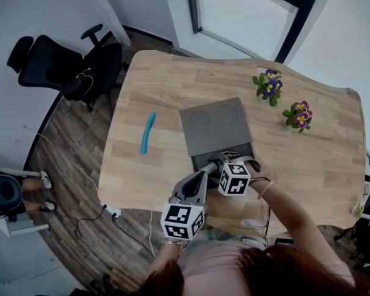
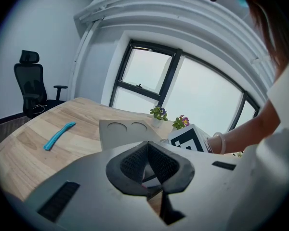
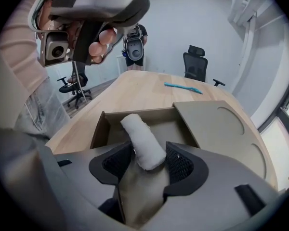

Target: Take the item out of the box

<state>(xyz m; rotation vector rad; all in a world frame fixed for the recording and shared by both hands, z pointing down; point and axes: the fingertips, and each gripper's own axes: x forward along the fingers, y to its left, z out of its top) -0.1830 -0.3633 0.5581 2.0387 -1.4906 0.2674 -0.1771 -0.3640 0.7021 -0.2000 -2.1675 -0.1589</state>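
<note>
Closing now is where it could go wrong. Your right gripper (image 3: pixel 149 157) stands wide open inside the box (image 3: pixel 97 129), a pad on either side of the white roll (image 3: pixel 140 138), and neither pad presses it. In the right gripper view the roll lies tilted, its far end pointing toward 11 o'clock, and only its near end sits between the pads. Squeeze that end alone and the roll may squirt out or swing as you lift. It looks soft, so a hard pinch could crush it.

Nothing pins the box. Your left gripper (image 2: pixel 148 147) hangs closed, apparently empty, at the box's 7 o'clock from your head. A dragging lift could pull the box across the worktop (image 1: pixel 160 85) or catch the lid (image 3: pixel 221 124) lying open at 12 o'clock.
</note>
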